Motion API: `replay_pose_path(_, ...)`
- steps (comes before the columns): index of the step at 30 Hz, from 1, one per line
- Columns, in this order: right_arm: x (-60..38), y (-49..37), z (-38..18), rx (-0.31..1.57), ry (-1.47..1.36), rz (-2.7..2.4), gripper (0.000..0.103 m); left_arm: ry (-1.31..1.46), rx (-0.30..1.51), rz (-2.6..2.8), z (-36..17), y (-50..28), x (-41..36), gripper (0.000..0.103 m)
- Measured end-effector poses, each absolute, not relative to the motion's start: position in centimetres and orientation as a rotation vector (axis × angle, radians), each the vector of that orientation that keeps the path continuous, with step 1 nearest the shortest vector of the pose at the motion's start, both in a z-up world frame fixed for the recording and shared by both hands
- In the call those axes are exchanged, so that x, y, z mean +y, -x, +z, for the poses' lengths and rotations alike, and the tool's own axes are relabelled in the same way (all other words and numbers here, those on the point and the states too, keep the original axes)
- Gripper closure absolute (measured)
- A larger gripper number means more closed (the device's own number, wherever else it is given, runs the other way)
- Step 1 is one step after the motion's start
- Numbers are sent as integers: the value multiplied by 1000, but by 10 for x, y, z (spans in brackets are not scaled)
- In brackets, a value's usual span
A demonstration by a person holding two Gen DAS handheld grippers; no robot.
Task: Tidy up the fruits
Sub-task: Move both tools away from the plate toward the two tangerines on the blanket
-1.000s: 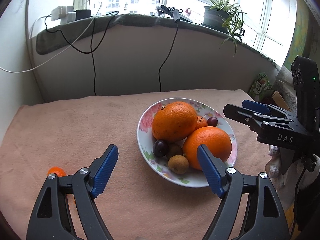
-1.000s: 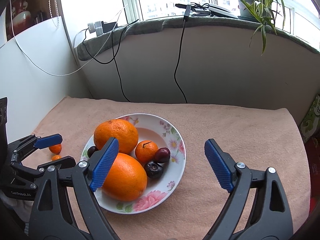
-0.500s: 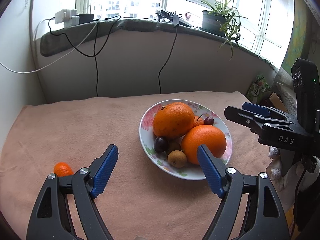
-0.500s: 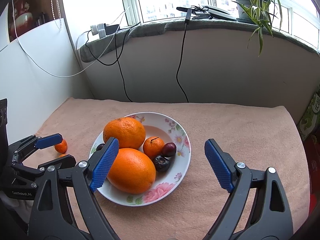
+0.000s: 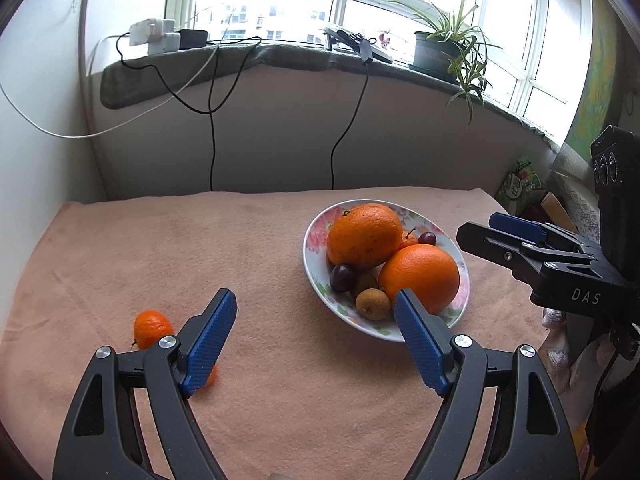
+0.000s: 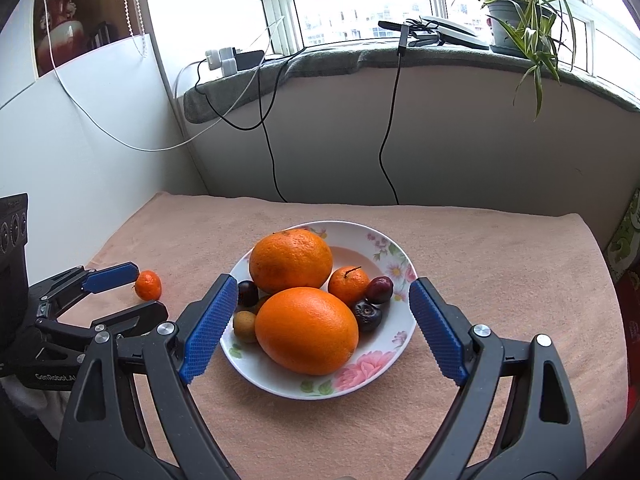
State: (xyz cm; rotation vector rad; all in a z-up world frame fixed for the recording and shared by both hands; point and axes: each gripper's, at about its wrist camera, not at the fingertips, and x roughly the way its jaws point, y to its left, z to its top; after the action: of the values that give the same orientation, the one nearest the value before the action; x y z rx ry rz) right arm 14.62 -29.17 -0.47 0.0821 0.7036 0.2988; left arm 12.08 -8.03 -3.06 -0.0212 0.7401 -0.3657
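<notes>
A floral plate [image 5: 314, 236] [image 6: 394, 258] holds two large oranges [image 5: 364, 234] [image 6: 306, 330], a small tangerine [image 6: 348, 284], dark plums [image 5: 342, 278] and brown fruits [image 5: 372, 304]. A loose mandarin [image 5: 150, 328] [image 6: 148, 285] lies on the pink cloth left of the plate. A second small orange fruit [image 5: 212, 376] peeks out behind my left gripper's left finger. My left gripper [image 5: 316, 336] is open and empty, between the mandarin and the plate. My right gripper [image 6: 320, 328] is open and empty, above the plate's near side.
The pink cloth [image 5: 260, 248] covers the table up to a white wall. Cables [image 5: 212, 140] hang from the windowsill, which holds a potted plant [image 5: 448, 52]. Bags and boxes [image 5: 524, 184] sit beyond the table's right edge.
My left gripper has swung left and back, so the plate has shifted right in its view and the loose mandarin has come into fuller sight. The right gripper has drawn back slightly.
</notes>
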Motion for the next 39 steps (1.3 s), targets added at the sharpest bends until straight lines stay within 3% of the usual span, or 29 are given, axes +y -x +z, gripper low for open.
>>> replay_pose_path(39, -165, -121, -27, 758, 25, 597, 13, 226, 803, -169, -70, -105, 60, 23)
